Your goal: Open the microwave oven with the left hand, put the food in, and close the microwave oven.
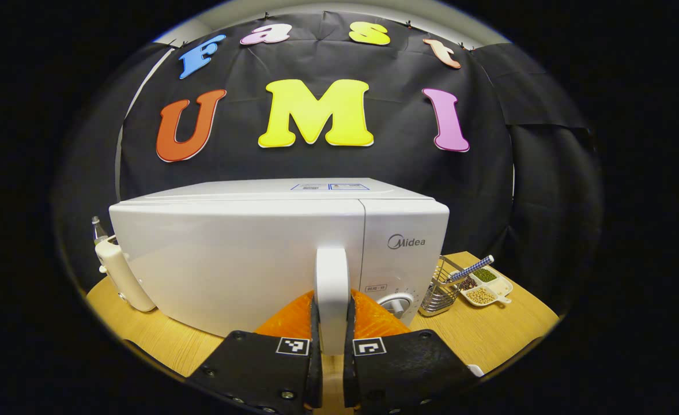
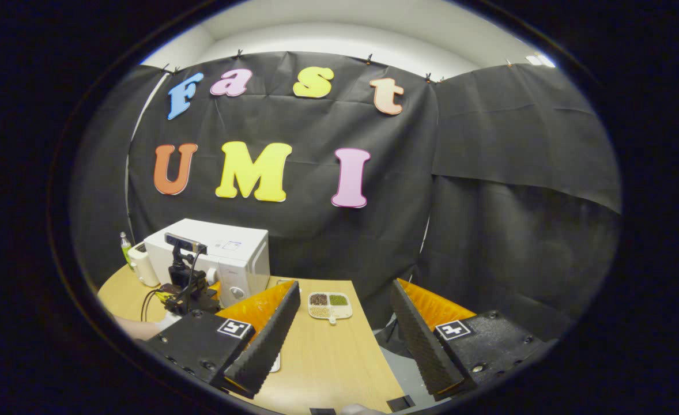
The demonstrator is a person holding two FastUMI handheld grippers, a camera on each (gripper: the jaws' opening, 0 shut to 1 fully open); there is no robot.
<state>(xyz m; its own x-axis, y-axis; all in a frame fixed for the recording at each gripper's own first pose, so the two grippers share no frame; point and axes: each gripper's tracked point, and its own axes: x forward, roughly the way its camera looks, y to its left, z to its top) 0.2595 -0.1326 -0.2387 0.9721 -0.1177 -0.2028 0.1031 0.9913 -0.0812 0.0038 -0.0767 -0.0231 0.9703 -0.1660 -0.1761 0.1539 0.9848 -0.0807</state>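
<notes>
Left tongs pinching the microwave's door handle, door not yet swinging.

Both fingers are pressing on the white upright handle, which is sitting right between them; just beyond it, the closed door of the microwave is facing the left tongs, with the control dial just to their right. Farther right on the tabletop, a wire rack and a divided dish of grains are standing. The right tongs are hanging spread and empty, well apart from the oven, with that dish ahead of them; I cannot tell which item is the food. Likely risk: the handle is smooth, so a pull off its line may be slipping the fingers free, or dragging the whole oven forward across the tabletop.
</notes>
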